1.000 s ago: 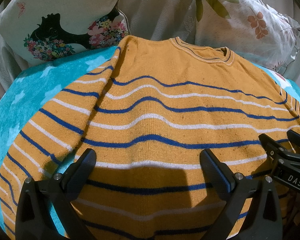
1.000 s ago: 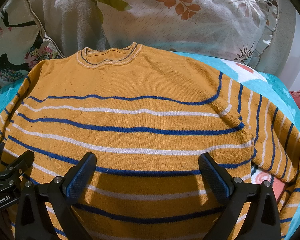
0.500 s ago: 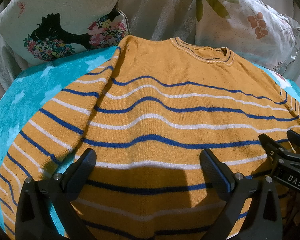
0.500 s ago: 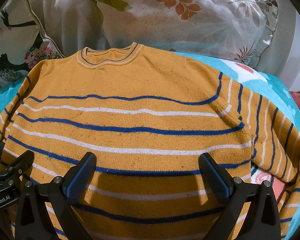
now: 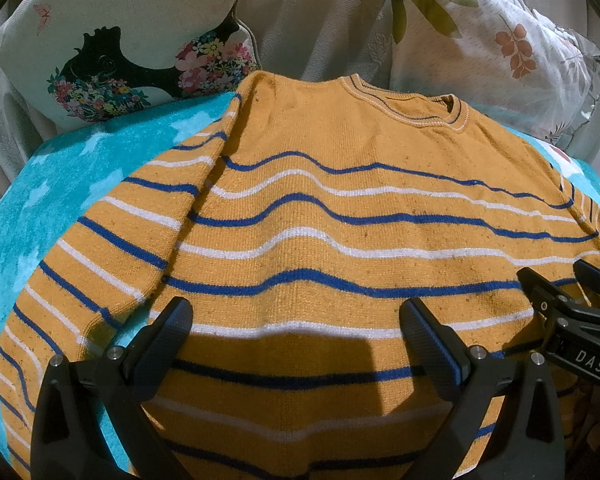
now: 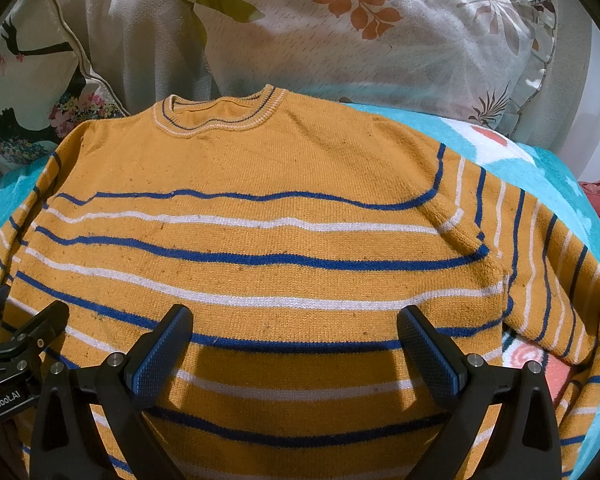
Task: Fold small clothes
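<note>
A turquoise blanket (image 5: pixel 80 184) with pale star shapes covers the bed and carries everything here. Spread flat on it, straight ahead of both claws, lies a mustard sweater (image 5: pixel 340 208) with blue and white stripes, its collar at the far end and its hem nearest the claws. One sleeve (image 5: pixel 100 256) slants out over the blanket to the left of the left claw (image 5: pixel 296 340); the other sleeve (image 6: pixel 548 264) runs down to the right of the right claw (image 6: pixel 296 340), with a pink and white print of the blanket showing beside it. Beyond the collar, a bird-and-flower cushion (image 5: pixel 132 40) and a leaf-print pillow (image 6: pixel 380 28) rest at the blanket's far edge.
</note>
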`<state>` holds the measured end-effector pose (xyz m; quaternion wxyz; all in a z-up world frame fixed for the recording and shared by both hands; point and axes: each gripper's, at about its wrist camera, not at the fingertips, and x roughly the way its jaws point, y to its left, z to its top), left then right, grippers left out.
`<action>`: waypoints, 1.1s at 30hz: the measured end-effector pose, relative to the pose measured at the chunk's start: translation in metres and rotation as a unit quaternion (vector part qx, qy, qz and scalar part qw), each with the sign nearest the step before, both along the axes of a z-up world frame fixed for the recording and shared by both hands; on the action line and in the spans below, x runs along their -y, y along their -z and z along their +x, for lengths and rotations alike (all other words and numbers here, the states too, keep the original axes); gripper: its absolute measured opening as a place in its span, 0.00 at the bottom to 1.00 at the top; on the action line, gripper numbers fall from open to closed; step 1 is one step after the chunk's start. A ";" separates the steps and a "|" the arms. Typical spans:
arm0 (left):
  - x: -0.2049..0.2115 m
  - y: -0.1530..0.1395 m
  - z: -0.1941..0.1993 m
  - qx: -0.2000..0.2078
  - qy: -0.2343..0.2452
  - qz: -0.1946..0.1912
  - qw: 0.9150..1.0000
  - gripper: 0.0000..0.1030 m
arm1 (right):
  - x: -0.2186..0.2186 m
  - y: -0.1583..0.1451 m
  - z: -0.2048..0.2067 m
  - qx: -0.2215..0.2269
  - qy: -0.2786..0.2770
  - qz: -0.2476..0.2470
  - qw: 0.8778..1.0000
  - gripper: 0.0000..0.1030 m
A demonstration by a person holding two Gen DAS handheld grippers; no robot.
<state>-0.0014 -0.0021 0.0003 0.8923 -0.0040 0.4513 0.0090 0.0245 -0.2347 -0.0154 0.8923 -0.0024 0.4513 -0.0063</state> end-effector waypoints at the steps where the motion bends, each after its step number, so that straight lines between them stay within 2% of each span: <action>1: 0.000 0.000 0.000 0.000 0.000 0.000 1.000 1.00 | 0.000 0.000 0.000 0.000 0.000 0.001 1.000 1.00; 33: 0.002 0.000 -0.001 -0.002 0.001 0.000 1.000 1.00 | 0.004 0.000 0.004 -0.002 -0.002 0.005 1.000 1.00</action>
